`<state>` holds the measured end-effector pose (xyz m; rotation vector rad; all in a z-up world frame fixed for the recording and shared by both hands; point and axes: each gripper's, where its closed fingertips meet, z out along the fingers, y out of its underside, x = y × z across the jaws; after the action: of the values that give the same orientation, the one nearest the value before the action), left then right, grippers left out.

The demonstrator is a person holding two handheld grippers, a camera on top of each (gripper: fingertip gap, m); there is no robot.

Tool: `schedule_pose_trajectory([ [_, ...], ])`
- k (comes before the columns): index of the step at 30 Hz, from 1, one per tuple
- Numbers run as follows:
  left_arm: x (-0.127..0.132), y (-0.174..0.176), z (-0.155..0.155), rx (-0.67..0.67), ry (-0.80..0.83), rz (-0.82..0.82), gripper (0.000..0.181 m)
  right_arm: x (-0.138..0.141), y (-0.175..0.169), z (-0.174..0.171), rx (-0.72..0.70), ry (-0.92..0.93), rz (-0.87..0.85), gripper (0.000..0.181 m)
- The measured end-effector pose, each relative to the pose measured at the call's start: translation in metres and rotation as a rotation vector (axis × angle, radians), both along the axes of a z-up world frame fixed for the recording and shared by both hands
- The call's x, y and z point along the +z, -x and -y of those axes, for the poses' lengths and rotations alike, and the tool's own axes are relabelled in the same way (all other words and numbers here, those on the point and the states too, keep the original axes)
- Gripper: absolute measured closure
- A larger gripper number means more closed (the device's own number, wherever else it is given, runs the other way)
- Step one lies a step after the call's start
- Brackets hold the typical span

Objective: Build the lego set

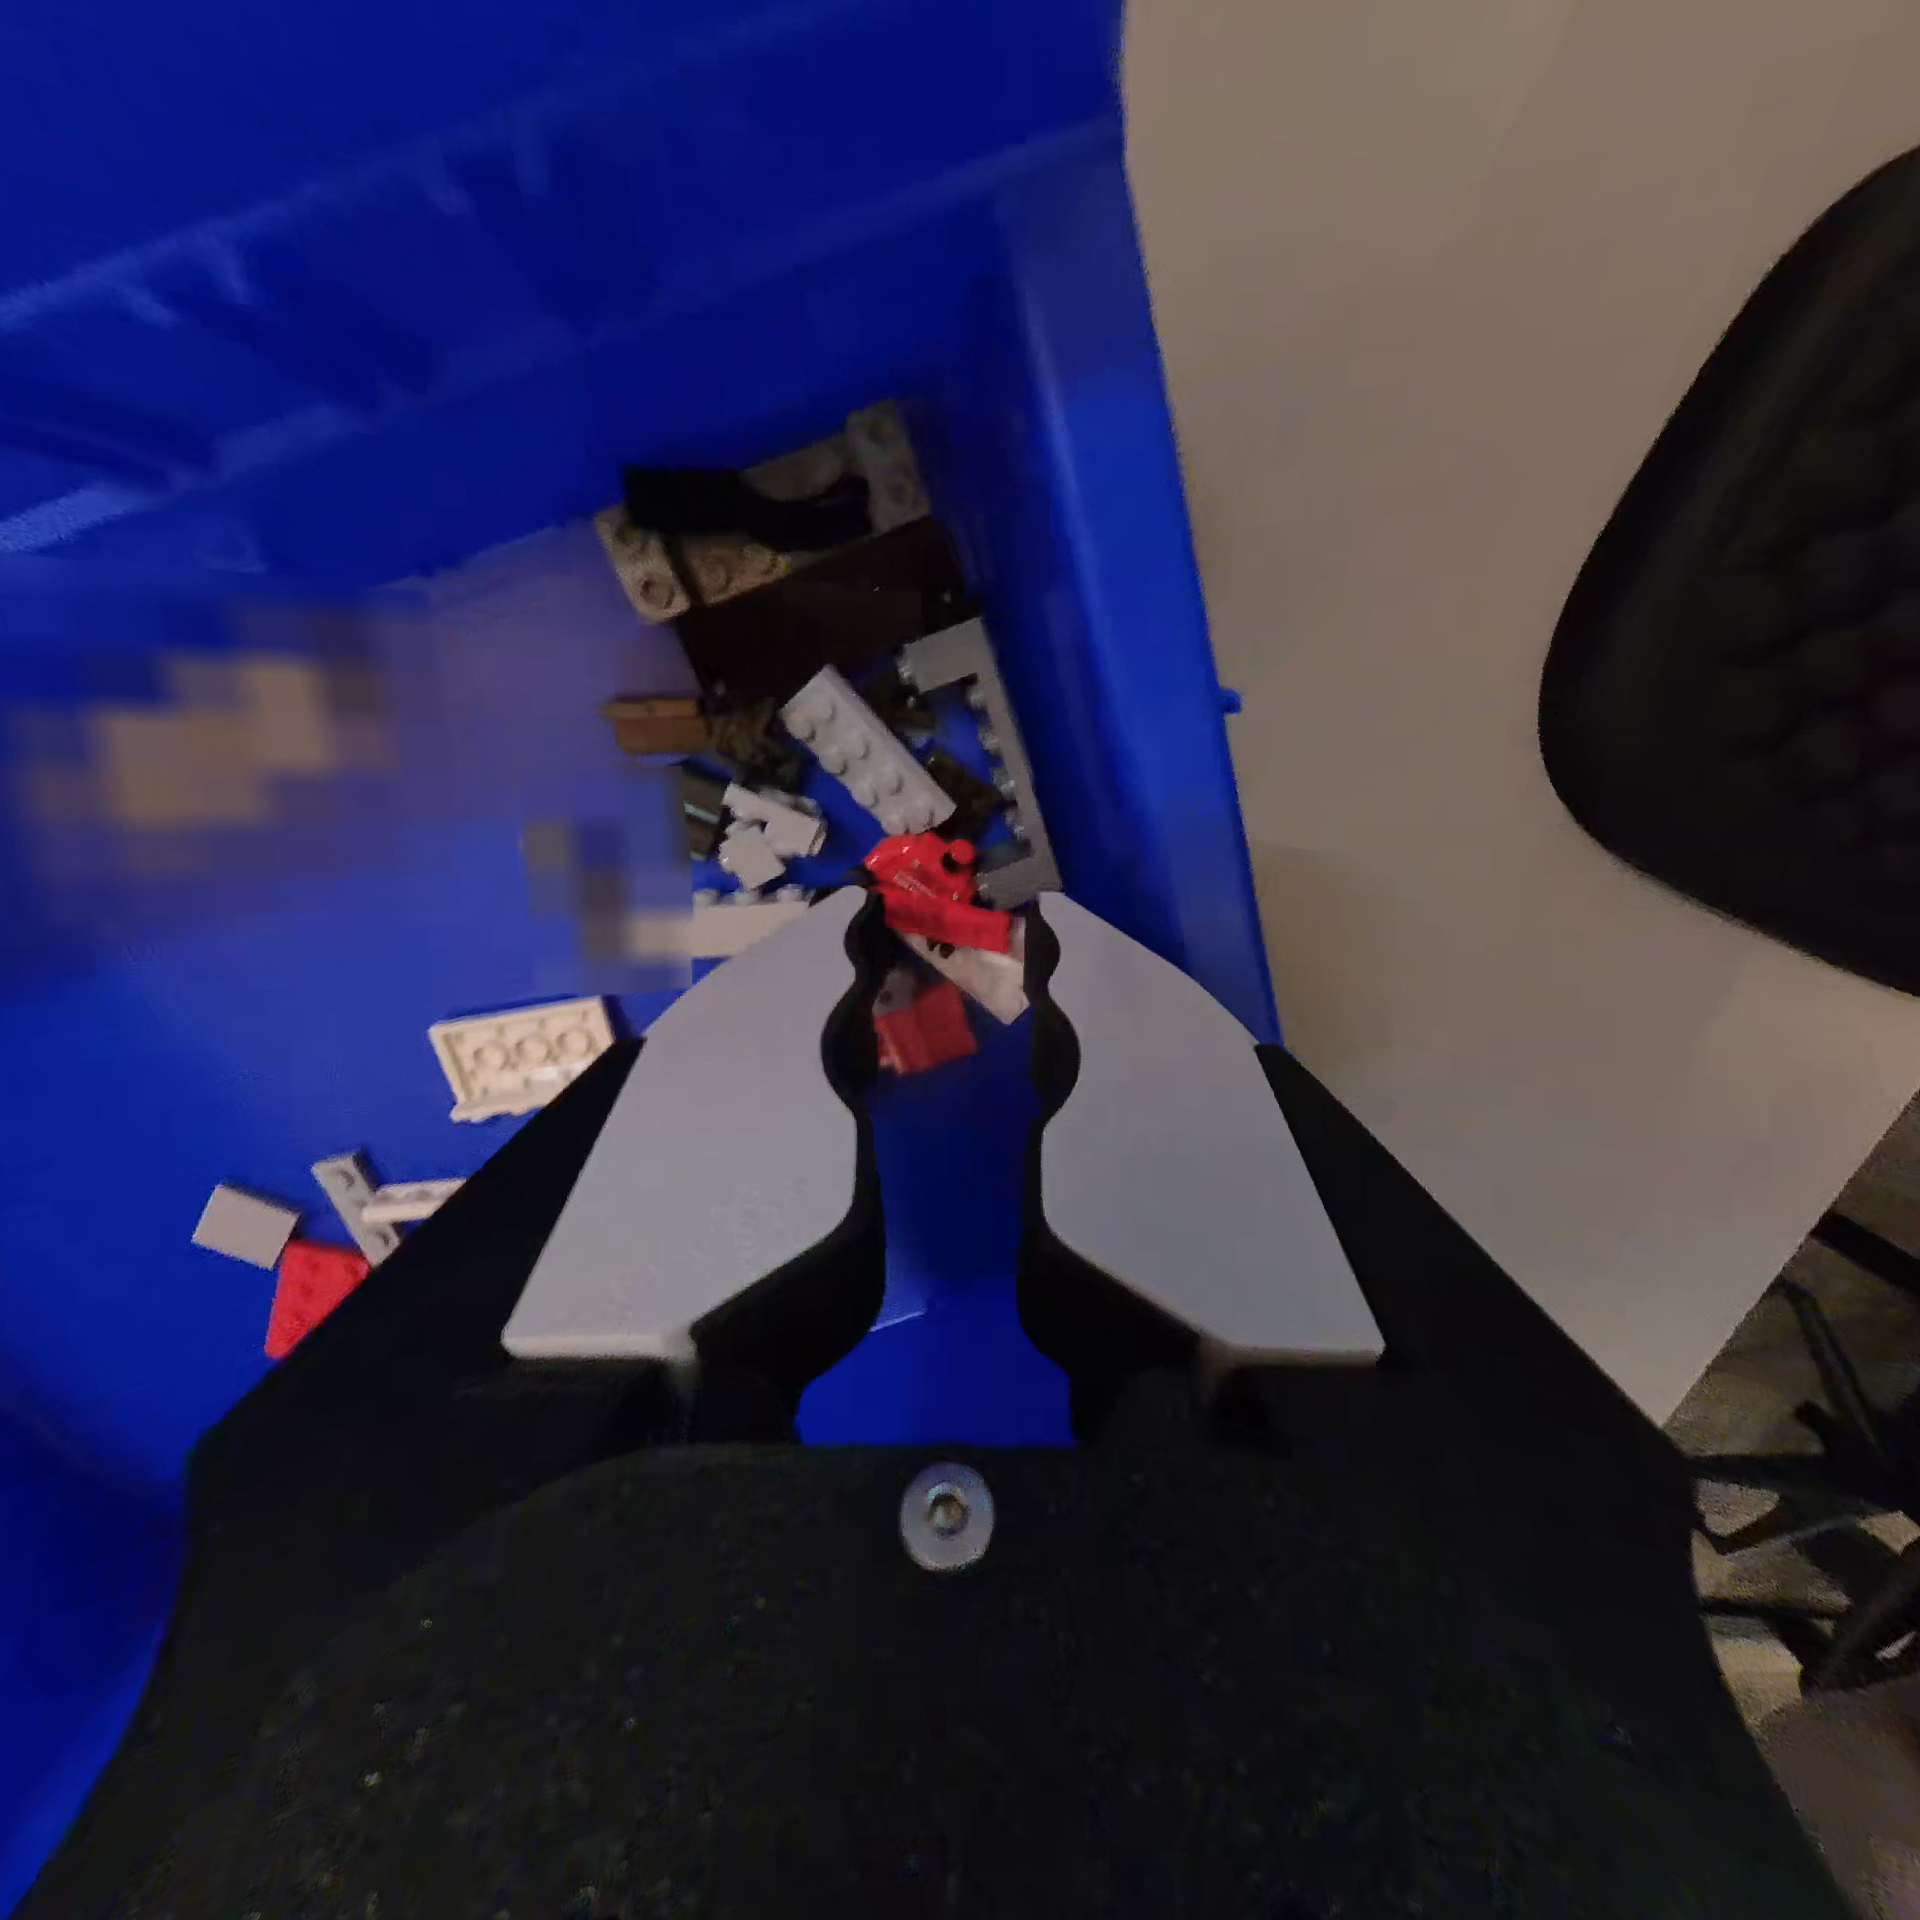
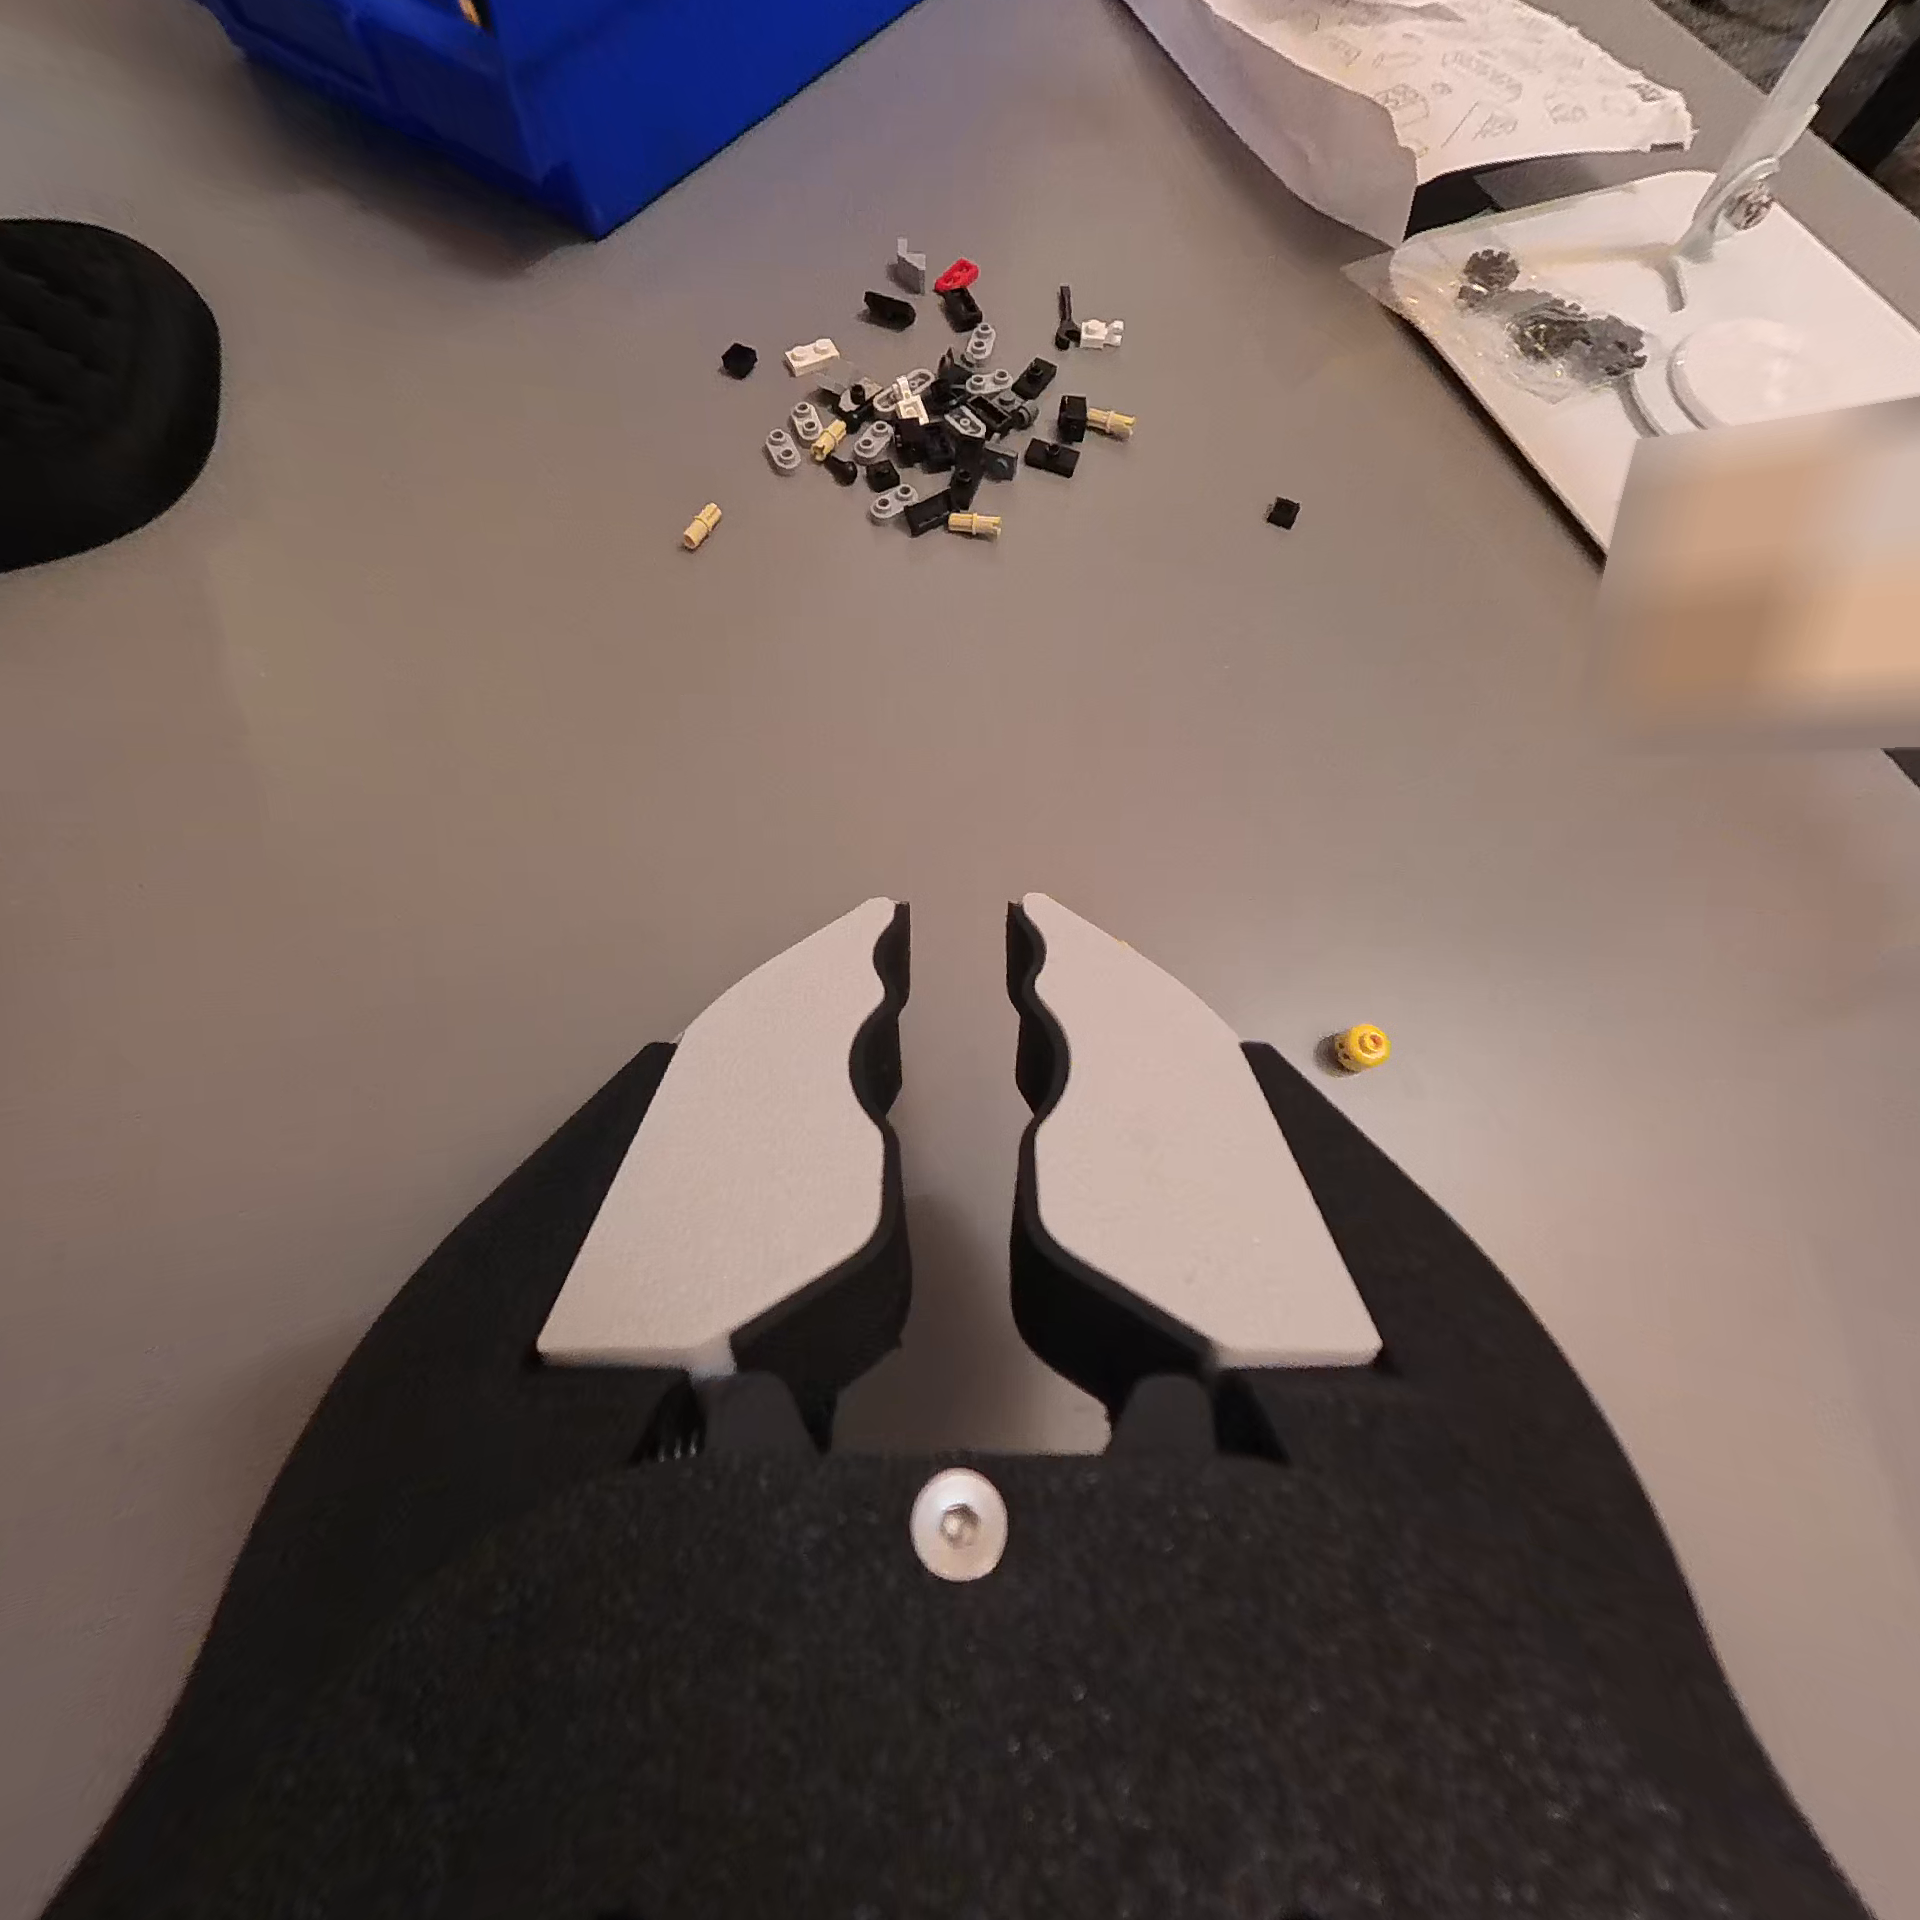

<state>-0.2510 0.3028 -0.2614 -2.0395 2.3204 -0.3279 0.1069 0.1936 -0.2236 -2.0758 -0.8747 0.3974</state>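
your left gripper (image 1: 943, 914) is down in the blue bin (image 1: 312, 416), jaws narrow around a red lego piece (image 1: 928, 883) at the tips; contact unclear. grey and black bricks (image 1: 831, 665) heap just beyond. your right gripper (image 2: 958, 914) hangs over the table (image 2: 416, 779), jaws narrowly apart, empty. small lego parts (image 2: 925, 416) lie well ahead.

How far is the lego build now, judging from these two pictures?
Done: only unpacking. Small pieces lie loose on the grey table, and larger bricks sit in the blue bin. No assembled part is visible. In hand: the left gripper is in the bin, its open jaws around a red piece. The right gripper is open and empty. Left: essentially the whole build.
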Motion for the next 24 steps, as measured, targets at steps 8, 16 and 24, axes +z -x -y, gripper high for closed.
schedule_pose_trajectory([
  [8,0.001,-0.003,-0.010,-0.038,0.012,-0.033,0.165,-0.002,0.000,0.001,-0.004,-0.002,-0.018,0.165],
  [16,-0.003,-0.009,-0.004,-0.022,0.102,-0.048,0.155,-0.003,-0.005,0.004,-0.026,-0.006,-0.044,0.166],
  [24,-0.006,-0.001,-0.011,0.045,0.108,-0.069,0.162,-0.001,-0.007,0.006,-0.032,-0.016,-0.059,0.167],
])
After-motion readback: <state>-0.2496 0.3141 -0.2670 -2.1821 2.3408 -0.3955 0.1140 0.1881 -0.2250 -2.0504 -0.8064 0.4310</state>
